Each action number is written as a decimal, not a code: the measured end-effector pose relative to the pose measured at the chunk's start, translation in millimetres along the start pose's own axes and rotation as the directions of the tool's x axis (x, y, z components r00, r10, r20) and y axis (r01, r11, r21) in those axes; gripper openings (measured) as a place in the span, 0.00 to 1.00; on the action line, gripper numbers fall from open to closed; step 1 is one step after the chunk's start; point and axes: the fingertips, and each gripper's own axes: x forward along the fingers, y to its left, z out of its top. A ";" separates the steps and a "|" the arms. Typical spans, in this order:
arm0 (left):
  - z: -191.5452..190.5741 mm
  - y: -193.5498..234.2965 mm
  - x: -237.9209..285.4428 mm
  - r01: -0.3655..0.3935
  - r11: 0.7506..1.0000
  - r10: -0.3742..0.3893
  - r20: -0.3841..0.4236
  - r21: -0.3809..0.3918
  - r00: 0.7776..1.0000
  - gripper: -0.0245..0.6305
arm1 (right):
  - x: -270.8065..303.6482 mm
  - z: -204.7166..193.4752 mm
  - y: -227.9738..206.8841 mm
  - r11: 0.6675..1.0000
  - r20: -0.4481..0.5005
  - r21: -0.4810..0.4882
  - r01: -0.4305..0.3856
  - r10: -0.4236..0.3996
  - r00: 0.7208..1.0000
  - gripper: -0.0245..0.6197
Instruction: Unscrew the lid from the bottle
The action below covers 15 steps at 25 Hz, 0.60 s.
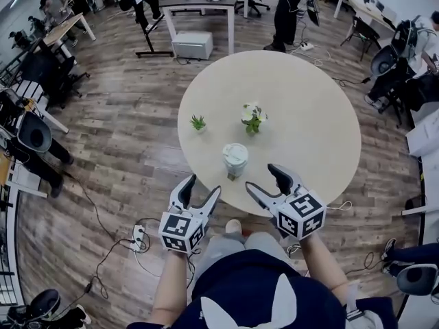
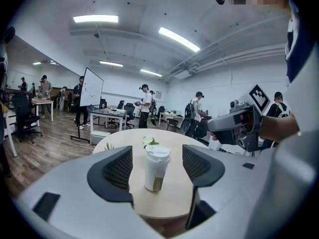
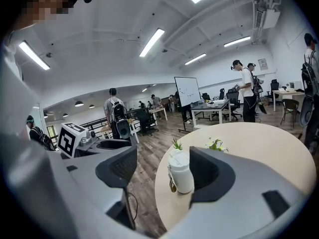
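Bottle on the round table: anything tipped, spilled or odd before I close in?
Nothing stands out. The bottle stands upright near the table's near edge, lid seated, no spill visible. The left gripper and right gripper are open, short of it.

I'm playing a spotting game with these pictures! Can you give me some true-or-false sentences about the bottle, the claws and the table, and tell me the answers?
1. The bottle stands upright on the round table. True.
2. The lid is off the bottle. False: it sits on top of the bottle.
3. The left claw squeezes the bottle. False: it is open, short of the bottle, and touches nothing.
4. A green plant and a flowering plant stand on the table beyond the bottle. True.
5. The right claw is open and empty. True.
6. The bottle stands in the middle of the table. False: it is near the edge closest to the person.
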 end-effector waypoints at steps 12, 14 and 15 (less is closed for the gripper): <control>-26.1 32.7 29.6 -0.006 1.000 0.005 -0.081 -0.006 0.997 0.50 | 35.7 -7.1 -15.9 1.000 -0.077 0.005 0.010 -0.010 0.997 0.55; -29.4 36.8 34.0 -0.012 1.000 0.011 -0.092 -0.005 0.996 0.50 | 41.3 -8.7 -18.2 1.000 -0.093 0.002 0.006 -0.006 0.996 0.55; -31.9 39.5 36.8 -0.015 1.000 0.015 -0.100 0.001 0.995 0.50 | 44.9 -9.5 -19.2 1.000 -0.100 0.001 0.002 -0.002 0.995 0.56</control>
